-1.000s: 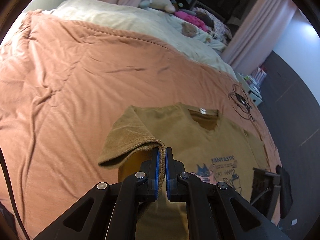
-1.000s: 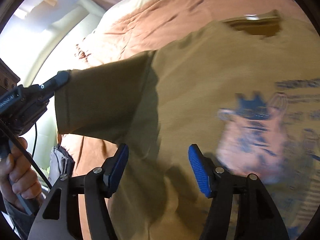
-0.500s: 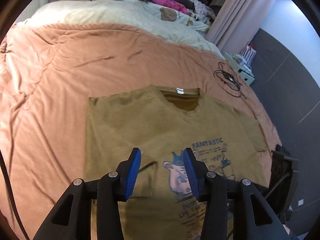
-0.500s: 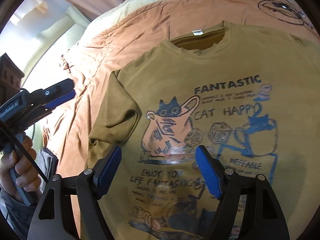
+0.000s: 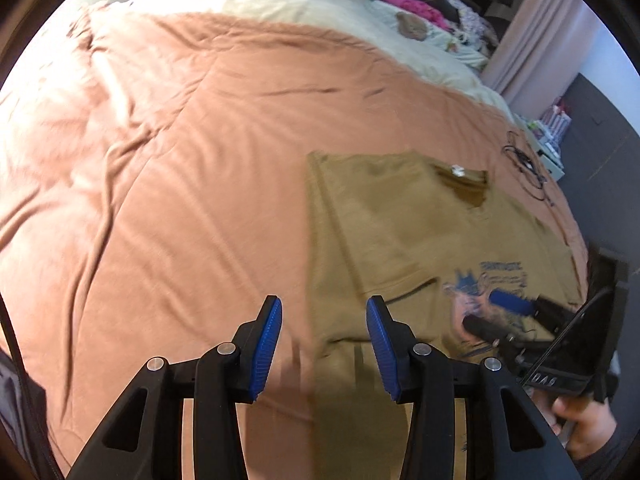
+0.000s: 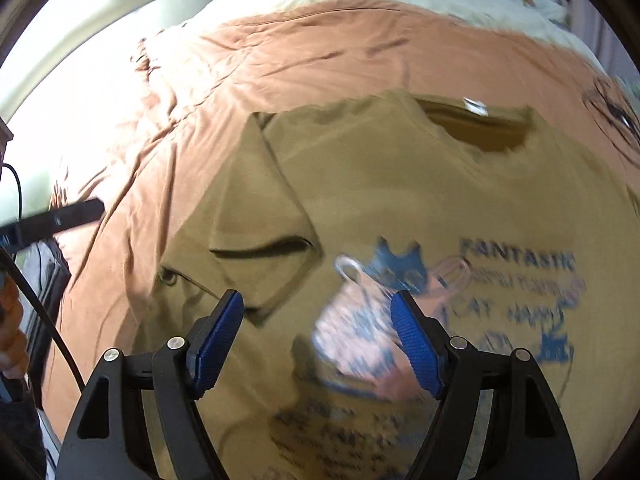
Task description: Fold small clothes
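T-shirt: the olive T-shirt [image 6: 400,208] lies print-up on the bed [image 5: 192,168], flat so it can be folded.
Sleeve: 1 sleeve [image 6: 256,224] is turned in over the chest, just ahead of the right gripper's near finger (my guess: the 1st fold is laid).
Left gripper: the left gripper [image 5: 324,340] has its fingers spread, holding nothing; the shirt's side edge runs between and beyond them, likely the next thing to take.
Right gripper: the right gripper [image 6: 316,340] has its fingers spread wide, empty, above the cat print [image 6: 372,312], clear of the cloth.
Blur: contact with the fabric cannot be told.
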The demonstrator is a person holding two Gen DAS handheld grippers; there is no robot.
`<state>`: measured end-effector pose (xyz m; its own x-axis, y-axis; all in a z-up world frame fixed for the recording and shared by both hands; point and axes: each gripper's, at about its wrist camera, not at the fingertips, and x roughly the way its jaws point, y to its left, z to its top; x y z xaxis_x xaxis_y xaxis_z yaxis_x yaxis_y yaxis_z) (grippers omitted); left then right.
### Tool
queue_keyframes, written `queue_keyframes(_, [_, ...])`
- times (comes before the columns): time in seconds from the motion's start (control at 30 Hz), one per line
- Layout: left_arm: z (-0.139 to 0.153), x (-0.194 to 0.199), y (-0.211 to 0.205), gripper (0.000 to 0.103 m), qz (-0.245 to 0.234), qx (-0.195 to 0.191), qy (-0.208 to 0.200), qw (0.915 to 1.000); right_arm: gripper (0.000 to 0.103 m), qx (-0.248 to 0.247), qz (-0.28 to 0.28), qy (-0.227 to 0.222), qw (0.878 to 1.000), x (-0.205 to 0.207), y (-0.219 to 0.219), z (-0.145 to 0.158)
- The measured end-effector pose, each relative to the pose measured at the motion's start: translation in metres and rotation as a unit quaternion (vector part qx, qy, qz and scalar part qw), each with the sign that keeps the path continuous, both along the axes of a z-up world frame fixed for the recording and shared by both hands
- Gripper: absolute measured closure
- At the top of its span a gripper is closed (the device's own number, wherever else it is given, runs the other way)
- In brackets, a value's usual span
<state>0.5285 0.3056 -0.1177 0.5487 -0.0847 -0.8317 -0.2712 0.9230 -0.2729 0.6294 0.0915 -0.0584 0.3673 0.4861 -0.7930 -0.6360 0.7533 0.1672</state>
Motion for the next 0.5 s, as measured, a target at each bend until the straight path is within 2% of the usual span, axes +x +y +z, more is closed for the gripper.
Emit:
queue_keyframes(0.1, [-0.011, -0.008, 0.013, 0.057, 0.015, -0.009, 0.007, 0.9998, 0.028, -0.009, 0.026, -0.008, 1.000, -0.001, 0.028, -0.002])
queue_keyframes(0.23, [-0.021, -0.017, 0.028, 0.057, 0.030, -0.016, 0.010, 0.9994, 0.042, -0.020, 0.053, -0.006, 0.998, -0.001, 0.069, -0.010])
queue_keyframes(0.5, [-0.028, -0.036, 0.051, 0.057, 0.053, -0.025, 0.015, 0.9982, 0.043, -0.065, 0.065, 0.004, 0.996, 0.026, 0.134, -0.045])
